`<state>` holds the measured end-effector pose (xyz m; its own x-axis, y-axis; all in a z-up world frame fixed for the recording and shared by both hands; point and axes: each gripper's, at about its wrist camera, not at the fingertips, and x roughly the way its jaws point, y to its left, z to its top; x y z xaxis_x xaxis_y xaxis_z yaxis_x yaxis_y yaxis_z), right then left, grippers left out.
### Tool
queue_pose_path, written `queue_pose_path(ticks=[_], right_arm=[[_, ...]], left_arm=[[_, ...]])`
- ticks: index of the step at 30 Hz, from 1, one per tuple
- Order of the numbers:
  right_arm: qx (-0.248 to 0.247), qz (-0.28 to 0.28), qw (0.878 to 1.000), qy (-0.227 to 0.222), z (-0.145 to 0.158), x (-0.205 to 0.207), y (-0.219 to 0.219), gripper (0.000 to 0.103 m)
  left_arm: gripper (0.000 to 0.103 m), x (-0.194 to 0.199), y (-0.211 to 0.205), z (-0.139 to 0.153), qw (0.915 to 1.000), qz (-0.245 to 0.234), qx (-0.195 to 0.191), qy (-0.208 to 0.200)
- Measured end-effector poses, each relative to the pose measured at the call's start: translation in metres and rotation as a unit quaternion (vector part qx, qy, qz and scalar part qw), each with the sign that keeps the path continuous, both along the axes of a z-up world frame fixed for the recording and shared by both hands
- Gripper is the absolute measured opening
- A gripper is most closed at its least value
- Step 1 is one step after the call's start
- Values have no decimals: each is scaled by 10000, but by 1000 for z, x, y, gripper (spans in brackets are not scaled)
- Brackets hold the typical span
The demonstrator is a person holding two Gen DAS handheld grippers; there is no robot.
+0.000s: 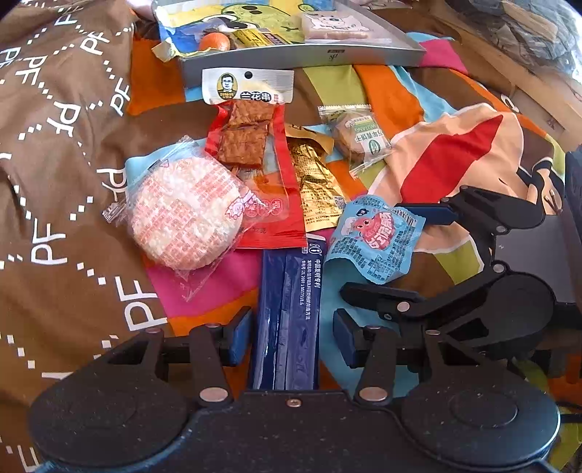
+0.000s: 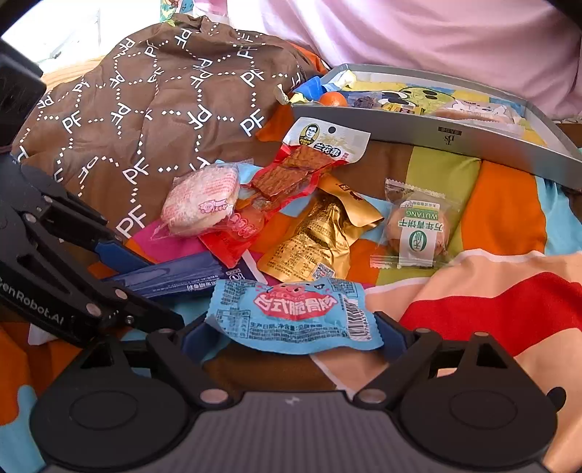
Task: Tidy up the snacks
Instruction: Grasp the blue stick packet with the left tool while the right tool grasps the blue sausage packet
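Snacks are lying scattered on a bed covered by a colourful patchwork bedspread [image 2: 443, 174], with a brown quilt printed with white "PF" letters [image 2: 156, 94] bunched up at its left.

The left tongs [image 1: 291, 336] are standing wide apart, their blue pads on either side of a long dark blue snack packet [image 1: 287, 320] without pressing it; the packet is lying flat on the bedspread.

The right tongs [image 2: 291, 336] are also spread wide, reaching around the two ends of a light blue snack packet with a red cartoon figure [image 2: 294, 313]; whether the pads are touching it cannot be told.

Beyond these, a round rice cracker in clear wrap [image 1: 185, 211] is resting partly over a red packet of dried tofu with a white header [image 1: 251, 145]. Just beside that is lying a gold foil packet [image 1: 316, 182], and further right a small biscuit in a clear wrapper with green print [image 1: 360, 136].

At the far side a grey tray [image 2: 454, 136] is sitting on the bedspread, holding a yellow cartoon packet [image 2: 411, 96], a small orange fruit [image 2: 333, 99] and a pale wrapped snack [image 1: 334, 23].
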<state>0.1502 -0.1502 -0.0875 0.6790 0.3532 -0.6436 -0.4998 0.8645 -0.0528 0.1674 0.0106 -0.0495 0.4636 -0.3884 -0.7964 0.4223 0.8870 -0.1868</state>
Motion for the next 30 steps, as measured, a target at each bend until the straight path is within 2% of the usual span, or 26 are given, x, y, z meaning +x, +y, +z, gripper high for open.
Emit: queue_pose_path(ticks=[10,15,19,27,30], right_arm=[[223,-35,9997,-16,1,0,-6,89],[429,151,9987,250,4,5,-11,99],[584,197,9972,419,7,9,-15,99],[925,-135,9944,499,9,16,-18,99],[740,-245,9963,359,5,15,-11,95]], left_arm=[[47,-1,6,0,9999,67,-151,-7],[39,-1,9,0,9997,186,-175,-7],[37,0,13,0,9994,223,-250,56],[37,-2,14,-1,9994,231,-265,27],[37,-3,14,-1,9993,234,-281,1]])
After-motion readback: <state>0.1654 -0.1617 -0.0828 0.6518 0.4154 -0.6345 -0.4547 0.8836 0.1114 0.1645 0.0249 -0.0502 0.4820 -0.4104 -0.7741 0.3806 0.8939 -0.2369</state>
